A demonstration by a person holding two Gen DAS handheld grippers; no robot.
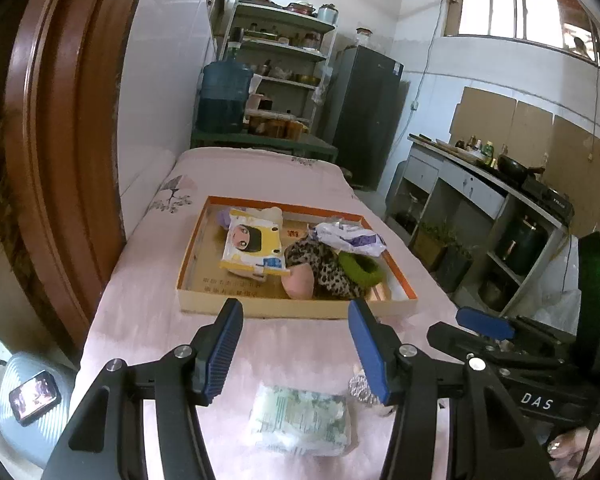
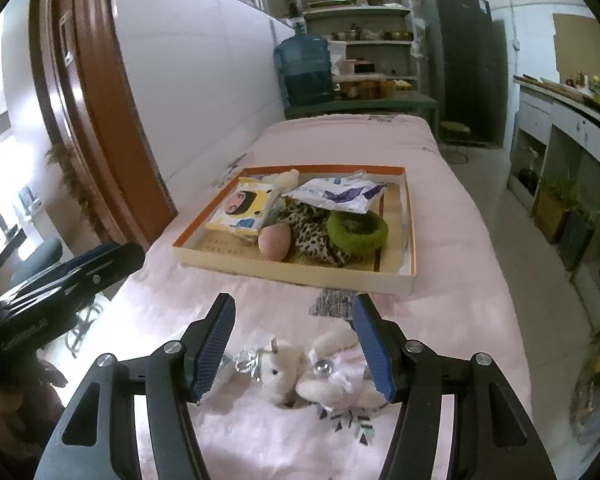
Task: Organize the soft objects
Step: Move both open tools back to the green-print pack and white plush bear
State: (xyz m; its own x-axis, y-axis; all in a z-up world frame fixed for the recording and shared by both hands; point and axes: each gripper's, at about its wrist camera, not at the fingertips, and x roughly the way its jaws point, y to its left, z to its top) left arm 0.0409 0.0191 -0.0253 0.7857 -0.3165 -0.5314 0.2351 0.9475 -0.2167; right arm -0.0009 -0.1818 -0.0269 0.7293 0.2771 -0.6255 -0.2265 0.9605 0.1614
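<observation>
An orange-rimmed cardboard tray lies on a pink bed. In it are a yellow cartoon tissue pack, a pink sponge, a leopard-print cloth, a green scrunchie and a white-purple packet. My left gripper is open above a green-white tissue pack on the bed. My right gripper is open above a white plush toy with silver bows.
A brown wooden door frame stands left of the bed. A water jug, shelves and a dark fridge stand beyond it. A kitchen counter runs along the right. A phone lies at the lower left.
</observation>
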